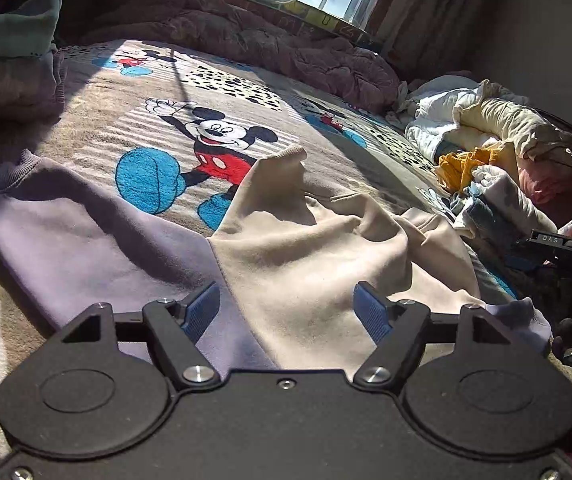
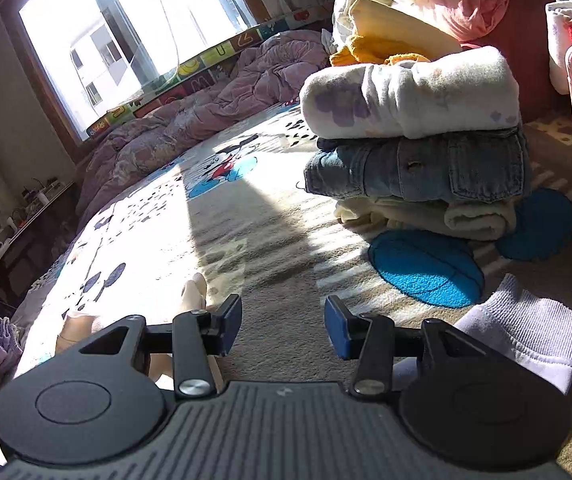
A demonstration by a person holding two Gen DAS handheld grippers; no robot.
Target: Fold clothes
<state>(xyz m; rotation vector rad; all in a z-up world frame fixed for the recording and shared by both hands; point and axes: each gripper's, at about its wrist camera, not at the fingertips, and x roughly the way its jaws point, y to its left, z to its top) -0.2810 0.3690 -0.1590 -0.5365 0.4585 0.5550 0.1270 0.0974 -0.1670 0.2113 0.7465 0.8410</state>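
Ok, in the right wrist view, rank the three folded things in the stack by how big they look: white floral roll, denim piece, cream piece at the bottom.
1. White floral roll, largest.
2. Denim piece, nearly as large; the ranking is close.
3. Cream piece, smallest, though partly covered by the denim above.

Left hand-held gripper (image 1: 287, 306) and right hand-held gripper (image 2: 283, 330) both gape, angled downward.

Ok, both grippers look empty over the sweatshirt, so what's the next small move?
Probably bring the left gripper down onto the beige sleeve, which lies bunched across the lilac-and-beige sweatshirt, and pinch near its cuff to pull it flat. Both grippers are open with nothing between the jaws. The right gripper sits beside a lilac cuff, ready to take that.
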